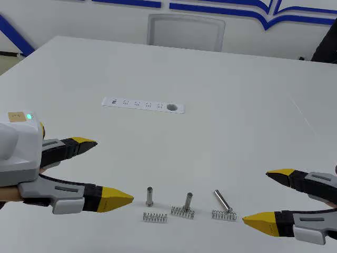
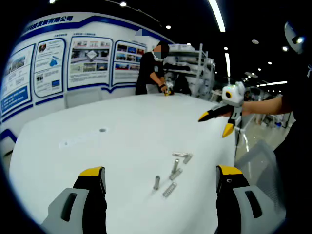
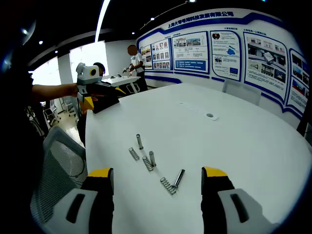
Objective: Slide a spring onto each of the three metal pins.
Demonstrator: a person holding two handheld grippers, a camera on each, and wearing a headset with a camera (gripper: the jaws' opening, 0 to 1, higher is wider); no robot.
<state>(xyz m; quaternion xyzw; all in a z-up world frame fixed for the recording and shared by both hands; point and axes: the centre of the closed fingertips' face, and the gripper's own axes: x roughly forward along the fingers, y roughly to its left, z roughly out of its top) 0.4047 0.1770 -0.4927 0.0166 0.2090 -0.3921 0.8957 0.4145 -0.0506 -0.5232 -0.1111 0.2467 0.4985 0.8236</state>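
Springs (image 1: 155,217) are laid in a row near the table's (image 1: 221,79) near edge, one just on the near side of each pin (image 1: 149,196). The left pin stands upright and the right one lies aslant. The left gripper (image 1: 113,170) and right gripper (image 1: 256,195) are held level at either side, tips turned inward, jaws spread wide and released. Bare tabletop extends far, to the power strip (image 1: 143,104).

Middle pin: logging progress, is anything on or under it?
The middle pin is bare, with no spring threaded. Its base overlaps a spring lying flat on the table; whether it rests on it is unclear.
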